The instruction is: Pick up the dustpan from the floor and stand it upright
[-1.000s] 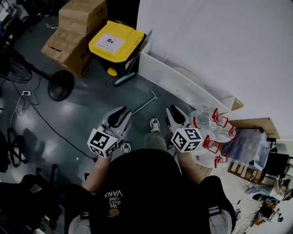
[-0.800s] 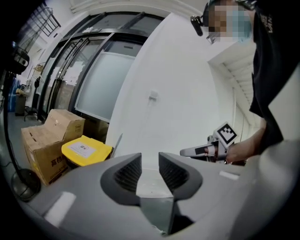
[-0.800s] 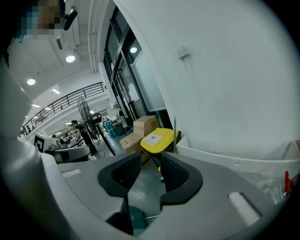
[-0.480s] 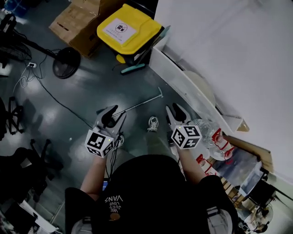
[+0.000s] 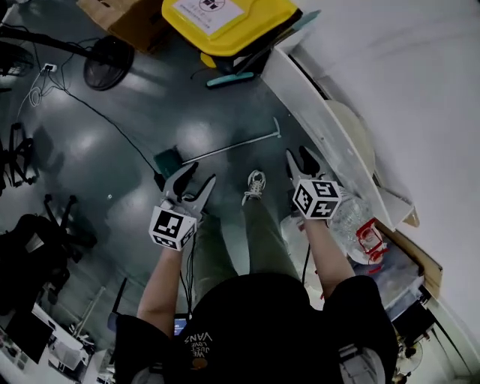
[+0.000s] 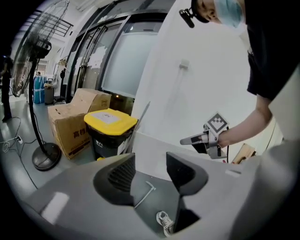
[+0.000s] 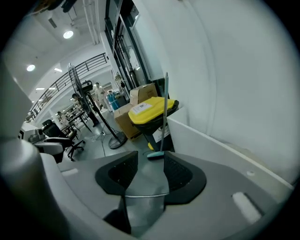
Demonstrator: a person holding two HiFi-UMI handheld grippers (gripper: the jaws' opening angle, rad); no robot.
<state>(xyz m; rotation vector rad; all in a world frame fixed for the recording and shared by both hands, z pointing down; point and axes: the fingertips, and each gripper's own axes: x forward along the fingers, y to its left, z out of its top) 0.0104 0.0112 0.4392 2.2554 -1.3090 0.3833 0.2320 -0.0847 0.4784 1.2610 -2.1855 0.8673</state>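
Observation:
The dustpan (image 5: pixel 168 160) lies flat on the dark floor, its thin metal handle (image 5: pixel 234 144) running right toward the white partition. In the left gripper view the handle (image 6: pixel 144 196) shows on the floor beyond the jaws. My left gripper (image 5: pixel 192 178) hovers just right of the teal pan. Its jaws have just been opening and hold nothing. My right gripper (image 5: pixel 304 157) hangs right of the handle's end, near the partition. Its jaws have also just been opening and are empty. A thin line, probably the handle (image 7: pixel 145 196), crosses the floor below the right gripper (image 7: pixel 150 171).
A yellow-lidded bin (image 5: pixel 225 15) stands at the back with a teal broom (image 5: pixel 229 79) leaning on it. Cardboard boxes (image 5: pixel 124 11) and a fan base (image 5: pixel 105 61) sit left of it. A white partition (image 5: pixel 315 112) runs along the right. The person's shoe (image 5: pixel 255 184) is between the grippers.
Both grippers have dropped toward the floor and their jaws stand wider. The teal pan has come into view by the left gripper.

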